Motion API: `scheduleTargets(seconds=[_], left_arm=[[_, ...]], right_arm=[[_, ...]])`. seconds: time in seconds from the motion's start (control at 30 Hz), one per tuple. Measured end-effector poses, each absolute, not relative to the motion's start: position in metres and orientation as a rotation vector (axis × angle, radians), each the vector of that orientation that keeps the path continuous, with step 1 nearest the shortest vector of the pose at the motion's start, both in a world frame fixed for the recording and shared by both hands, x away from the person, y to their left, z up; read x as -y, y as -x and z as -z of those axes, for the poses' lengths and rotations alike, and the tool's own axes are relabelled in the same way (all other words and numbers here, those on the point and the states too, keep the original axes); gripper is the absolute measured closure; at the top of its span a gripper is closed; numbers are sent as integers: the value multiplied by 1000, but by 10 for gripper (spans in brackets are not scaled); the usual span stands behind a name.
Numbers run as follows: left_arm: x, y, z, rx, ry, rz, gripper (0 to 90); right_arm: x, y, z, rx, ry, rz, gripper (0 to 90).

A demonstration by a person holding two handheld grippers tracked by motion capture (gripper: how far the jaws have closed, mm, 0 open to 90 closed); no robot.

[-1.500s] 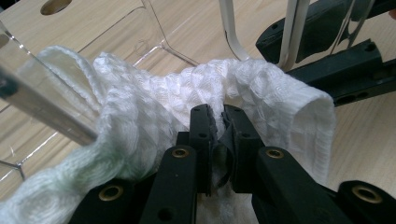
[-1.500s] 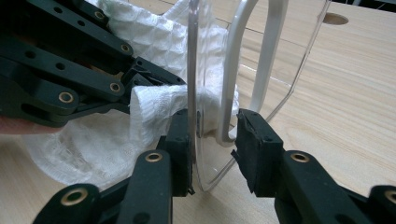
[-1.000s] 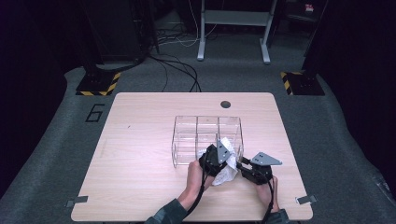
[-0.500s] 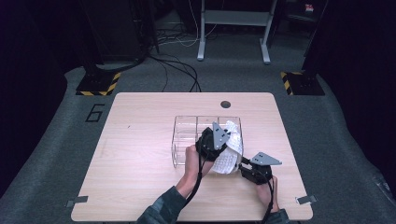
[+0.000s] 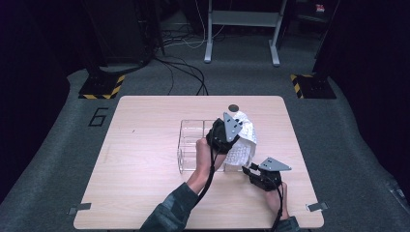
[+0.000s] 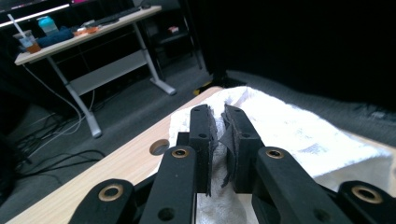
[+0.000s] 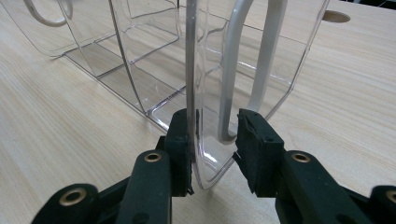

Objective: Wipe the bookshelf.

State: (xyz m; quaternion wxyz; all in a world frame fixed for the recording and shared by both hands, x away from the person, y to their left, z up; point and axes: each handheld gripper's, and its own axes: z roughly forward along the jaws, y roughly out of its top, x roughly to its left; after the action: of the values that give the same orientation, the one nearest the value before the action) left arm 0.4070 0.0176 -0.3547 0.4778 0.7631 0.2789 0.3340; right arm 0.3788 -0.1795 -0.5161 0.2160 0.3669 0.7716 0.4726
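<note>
A white towel [image 5: 244, 144] hangs from my left gripper [image 5: 228, 137], which is shut on a fold of it above the right end of a clear divided box [image 5: 191, 140]. In the left gripper view the cloth [image 6: 299, 130] spreads out beyond the pinching jaws of the left gripper [image 6: 219, 119]. My right gripper [image 5: 247, 170] sits low at the box's near right corner. In the right gripper view the jaws of the right gripper [image 7: 217, 128] close around the box's clear end wall [image 7: 191, 70] and a white handle loop [image 7: 266, 60].
The wooden table [image 5: 145, 145] has a round hole [image 5: 233, 107] near its far edge, behind the box. Beyond the table lie a grey floor, cables, a desk frame [image 5: 241, 19] and yellow-black striped bases [image 5: 99, 87].
My left gripper has lifted the towel from beside the right gripper up and farther away, over the box's right end. The right gripper has stayed at the box's corner.
</note>
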Motion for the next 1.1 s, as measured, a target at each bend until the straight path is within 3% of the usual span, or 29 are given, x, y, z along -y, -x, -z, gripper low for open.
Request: scheduleTargets(seconds=[0.33,1.1], left_arm=[[-4,-422,392,-731,-2021,-773,824],[4,-403,433,-699,-2115,-724,823]], right_arm=[[179,-379,516,-2136,-1023,-1303,663],[179,-378,517,-2139,-1030,-1302,662]])
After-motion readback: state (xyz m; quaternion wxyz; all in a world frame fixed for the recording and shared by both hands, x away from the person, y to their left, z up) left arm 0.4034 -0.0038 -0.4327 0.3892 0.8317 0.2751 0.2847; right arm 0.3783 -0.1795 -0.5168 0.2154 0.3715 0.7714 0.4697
